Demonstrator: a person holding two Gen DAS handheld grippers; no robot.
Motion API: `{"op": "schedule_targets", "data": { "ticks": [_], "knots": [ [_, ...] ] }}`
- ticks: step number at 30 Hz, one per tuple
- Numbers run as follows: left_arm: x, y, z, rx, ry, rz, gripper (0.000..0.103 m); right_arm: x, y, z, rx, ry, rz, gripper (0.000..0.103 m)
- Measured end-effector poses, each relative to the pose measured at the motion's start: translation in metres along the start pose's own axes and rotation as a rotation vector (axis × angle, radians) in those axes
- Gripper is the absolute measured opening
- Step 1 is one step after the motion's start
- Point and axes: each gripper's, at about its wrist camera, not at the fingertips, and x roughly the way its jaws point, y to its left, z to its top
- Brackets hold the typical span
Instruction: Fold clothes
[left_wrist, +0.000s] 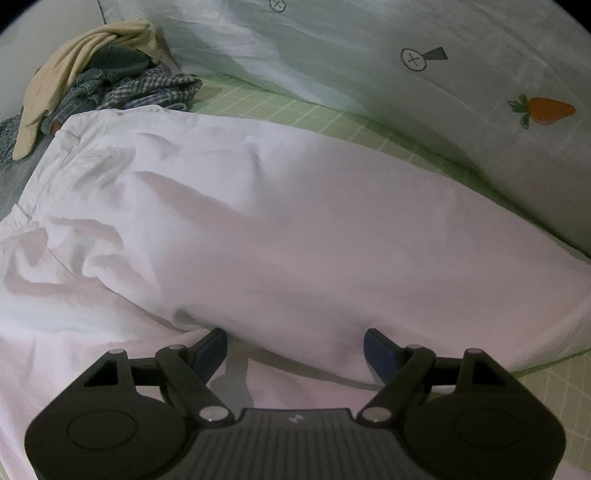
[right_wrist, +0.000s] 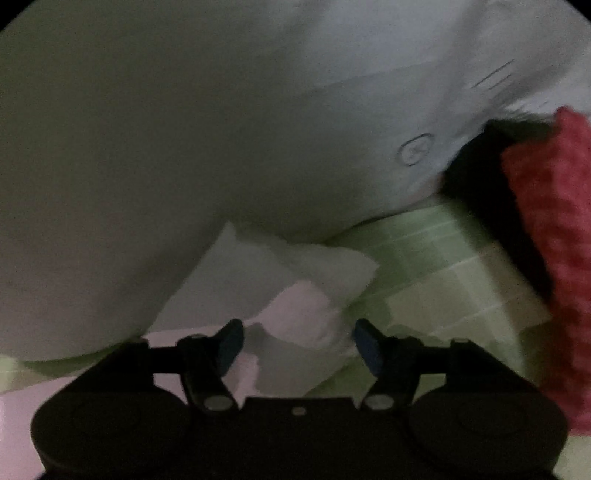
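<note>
Two tools, both with fingers spread apart and gripping nothing. The left tool (left_wrist: 295, 350) hovers right over the white trousers (left_wrist: 258, 221), which lie stretched across the green checked bed sheet (left_wrist: 295, 107) beside the carrot-print quilt (left_wrist: 480, 92). Thin, soft, floppy cotton by the look of it, light and prone to creasing, so pinching a hem or the waistband corner seems smartest. The right tool (right_wrist: 299, 343) sits at a crumpled white end. Unfolded pile of clothes (left_wrist: 110, 81) waits at the far corner.
</note>
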Motion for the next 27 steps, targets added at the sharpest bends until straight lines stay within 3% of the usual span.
{"op": "schedule_targets", "data": {
  "ticks": [2,3,9,13,15,17,18,22,24,27],
  "knots": [
    [-0.001,0.0,0.0,0.0,-0.002,-0.001,0.082,-0.003,0.001,0.005,-0.024,0.029,0.019,0.015],
    [-0.002,0.001,0.001,-0.001,-0.005,-0.003,0.082,-0.007,0.002,0.007,-0.036,0.04,0.023,0.006],
    [-0.016,0.009,0.006,-0.014,-0.048,-0.009,0.082,-0.093,0.017,0.043,-0.018,-0.04,0.132,0.004],
    [-0.031,0.019,0.01,-0.023,-0.103,-0.002,0.082,-0.178,0.008,0.056,0.184,-0.145,0.26,0.004],
    [-0.036,0.024,0.011,-0.04,-0.113,-0.002,0.083,-0.174,-0.009,0.037,0.193,-0.1,0.117,0.004],
    [-0.036,0.029,0.013,-0.057,-0.097,-0.003,0.083,-0.139,-0.038,0.008,0.231,0.082,-0.109,0.004],
    [-0.037,0.031,0.013,-0.06,-0.087,-0.004,0.083,-0.135,-0.055,-0.005,0.331,0.145,-0.13,0.004],
    [-0.041,0.037,0.013,-0.05,-0.085,0.013,0.083,-0.178,-0.078,-0.034,0.474,0.096,-0.003,0.004],
    [-0.041,0.04,0.013,-0.049,-0.08,0.018,0.083,-0.179,-0.091,-0.048,0.442,0.134,-0.058,0.005],
    [-0.038,0.04,0.015,-0.05,-0.054,0.017,0.083,-0.153,-0.104,-0.072,0.34,0.308,-0.201,0.006]
  ]
}}
